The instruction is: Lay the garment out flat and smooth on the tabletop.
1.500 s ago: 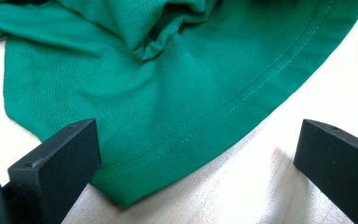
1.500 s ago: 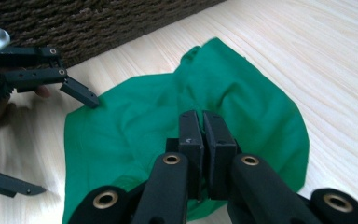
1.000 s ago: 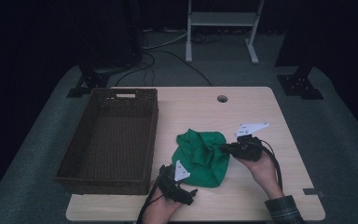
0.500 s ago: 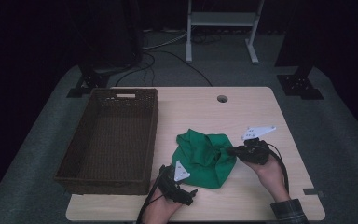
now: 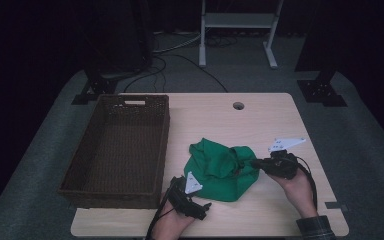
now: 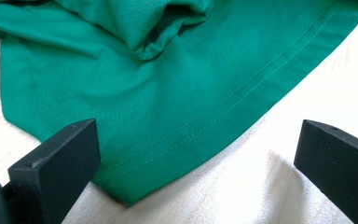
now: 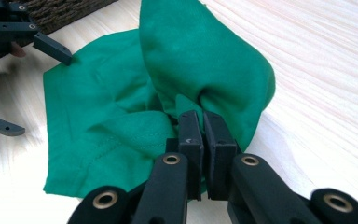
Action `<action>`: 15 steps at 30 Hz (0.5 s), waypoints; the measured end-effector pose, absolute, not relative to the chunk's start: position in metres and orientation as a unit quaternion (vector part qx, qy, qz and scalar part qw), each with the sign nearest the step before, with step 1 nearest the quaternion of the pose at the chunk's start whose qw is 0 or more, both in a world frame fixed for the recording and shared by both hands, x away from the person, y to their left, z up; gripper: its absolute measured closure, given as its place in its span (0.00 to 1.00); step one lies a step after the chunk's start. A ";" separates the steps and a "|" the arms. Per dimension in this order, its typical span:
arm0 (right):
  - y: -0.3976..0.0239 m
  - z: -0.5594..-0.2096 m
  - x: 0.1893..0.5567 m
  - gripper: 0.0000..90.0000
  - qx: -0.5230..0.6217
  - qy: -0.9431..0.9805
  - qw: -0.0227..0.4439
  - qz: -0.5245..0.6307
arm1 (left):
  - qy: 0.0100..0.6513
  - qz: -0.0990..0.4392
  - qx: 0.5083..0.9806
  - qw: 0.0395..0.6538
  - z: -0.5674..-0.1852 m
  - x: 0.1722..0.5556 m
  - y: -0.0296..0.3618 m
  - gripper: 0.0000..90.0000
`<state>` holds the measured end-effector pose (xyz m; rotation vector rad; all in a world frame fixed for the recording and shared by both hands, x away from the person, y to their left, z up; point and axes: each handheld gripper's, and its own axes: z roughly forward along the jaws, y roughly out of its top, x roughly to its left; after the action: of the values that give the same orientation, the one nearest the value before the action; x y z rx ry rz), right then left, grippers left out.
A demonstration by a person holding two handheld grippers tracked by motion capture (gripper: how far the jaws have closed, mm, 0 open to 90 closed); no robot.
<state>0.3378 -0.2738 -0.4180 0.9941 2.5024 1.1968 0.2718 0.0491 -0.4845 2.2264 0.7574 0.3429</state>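
Near the table's (image 5: 280,115) front edge, left gripper (image 5: 200,207) spread wide, low over a hemmed corner of the green cloth (image 5: 220,170), not touching. Farther in, toward the right edge, right gripper (image 5: 252,163) pressed together on a bunched fold, lifted off the wood. Beyond, along the left edge, wicker basket (image 5: 120,145).

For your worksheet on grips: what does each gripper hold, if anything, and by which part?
The right gripper is shut on a bunched fold of the green cloth. The left gripper holds nothing; its open jaws straddle the cloth's hem.
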 end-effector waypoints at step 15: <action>-0.293 -0.424 0.328 0.97 0.358 0.840 0.098 0.395 | 0.304 0.129 0.863 0.382 -0.483 0.271 0.058 0.00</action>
<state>0.3280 -0.2930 -0.4243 1.0589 2.4873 1.1689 0.2705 0.0585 -0.4831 2.2019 0.7767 0.3300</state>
